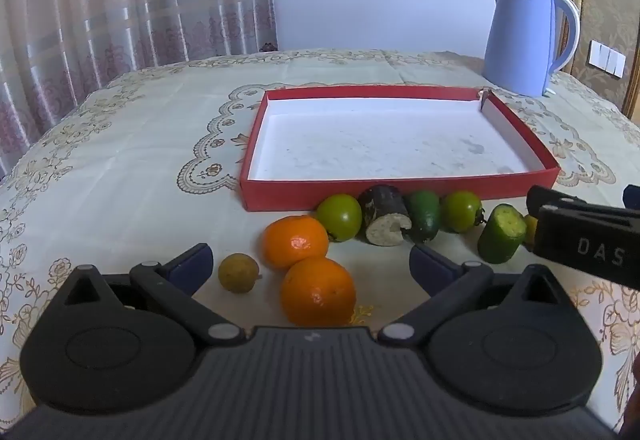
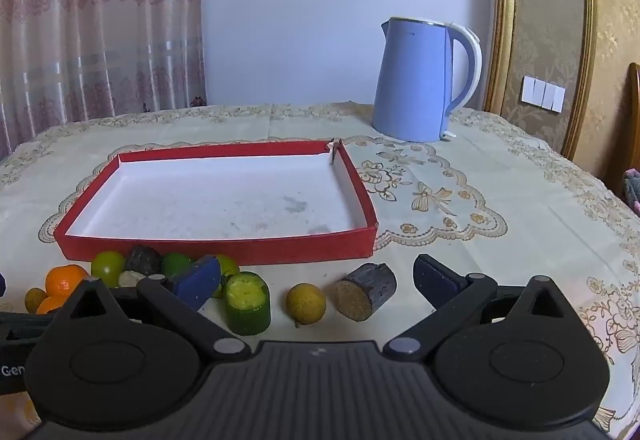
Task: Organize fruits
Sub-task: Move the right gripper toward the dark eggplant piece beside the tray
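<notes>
The fruits lie loose on the tablecloth in a ragged row just in front of the red tray, none of them inside it. Nearest the left gripper sit two glossy oranges, touching each other, with a small dull yellow-brown round fruit just beside them. Behind them, against the tray's near wall, come a smooth green round fruit, a dark-barked stub with a pale, pithy cut face, a dark green piece and a second green round fruit.

Before the right gripper stand a green cylinder cut flat on top, showing yellowish flesh, a small yellow round fruit, and a second dark stub lying on its side with a grainy tan end; what these stubs are I cannot say, perhaps cane.

The tray is shallow cardboard, red outside and white within, its floor faintly stained and one far corner torn. The cloth is cream with embroidered floral scallops. A matte pale blue kettle stands beyond.

Both grippers have their blue-padded fingers spread wide, gripping nothing.
</notes>
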The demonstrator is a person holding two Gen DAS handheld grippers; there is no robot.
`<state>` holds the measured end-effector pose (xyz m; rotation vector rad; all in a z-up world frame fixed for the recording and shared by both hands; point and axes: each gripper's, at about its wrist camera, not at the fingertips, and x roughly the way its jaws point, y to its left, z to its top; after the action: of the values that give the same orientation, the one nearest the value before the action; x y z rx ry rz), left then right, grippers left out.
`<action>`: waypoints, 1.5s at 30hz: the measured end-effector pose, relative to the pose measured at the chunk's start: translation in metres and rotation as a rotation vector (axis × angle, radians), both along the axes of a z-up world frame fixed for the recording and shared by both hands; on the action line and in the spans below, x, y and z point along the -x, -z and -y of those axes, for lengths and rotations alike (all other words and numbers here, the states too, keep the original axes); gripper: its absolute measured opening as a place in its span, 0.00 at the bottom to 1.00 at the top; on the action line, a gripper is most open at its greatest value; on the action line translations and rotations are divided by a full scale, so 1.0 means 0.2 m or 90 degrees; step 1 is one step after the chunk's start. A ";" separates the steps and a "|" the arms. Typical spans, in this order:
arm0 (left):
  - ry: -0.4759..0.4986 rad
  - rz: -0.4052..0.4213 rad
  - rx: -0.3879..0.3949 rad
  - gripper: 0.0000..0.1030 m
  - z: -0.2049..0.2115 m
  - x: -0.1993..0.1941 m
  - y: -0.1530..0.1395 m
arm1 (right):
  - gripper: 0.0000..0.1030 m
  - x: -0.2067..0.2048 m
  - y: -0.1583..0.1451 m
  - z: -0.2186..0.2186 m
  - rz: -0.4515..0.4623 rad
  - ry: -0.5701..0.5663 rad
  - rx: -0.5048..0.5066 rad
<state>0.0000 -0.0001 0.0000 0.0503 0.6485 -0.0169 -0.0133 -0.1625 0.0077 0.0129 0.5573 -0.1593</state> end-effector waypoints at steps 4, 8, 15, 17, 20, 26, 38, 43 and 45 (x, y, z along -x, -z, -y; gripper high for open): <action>0.004 0.000 0.001 1.00 0.00 0.00 0.00 | 1.00 0.00 0.00 0.00 -0.003 0.002 0.001; 0.005 0.002 0.001 1.00 0.00 0.00 0.00 | 1.00 -0.01 0.00 0.00 -0.003 0.001 0.001; 0.006 0.003 0.000 1.00 0.01 0.01 -0.01 | 1.00 -0.01 0.01 0.01 -0.010 0.001 -0.009; 0.007 0.005 -0.001 1.00 0.01 0.01 -0.01 | 1.00 -0.01 0.01 0.01 -0.009 0.002 -0.009; 0.006 0.008 -0.001 1.00 0.01 0.01 -0.01 | 1.00 -0.01 0.01 0.02 -0.010 0.002 -0.009; 0.008 0.005 -0.004 1.00 0.01 0.01 -0.01 | 1.00 -0.02 0.03 0.02 -0.017 -0.001 -0.008; 0.009 0.021 -0.005 1.00 0.01 0.01 0.00 | 1.00 -0.03 0.04 0.02 -0.023 -0.003 -0.014; 0.009 0.042 -0.008 1.00 0.01 0.01 0.01 | 1.00 -0.03 0.05 0.01 -0.026 -0.006 -0.009; 0.010 0.045 -0.009 1.00 0.01 0.02 0.01 | 1.00 -0.03 0.05 0.01 -0.026 -0.005 -0.008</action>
<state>-0.0032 -0.0020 -0.0021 0.0697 0.5776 -0.0257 -0.0071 -0.1643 -0.0019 0.0201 0.5997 -0.1482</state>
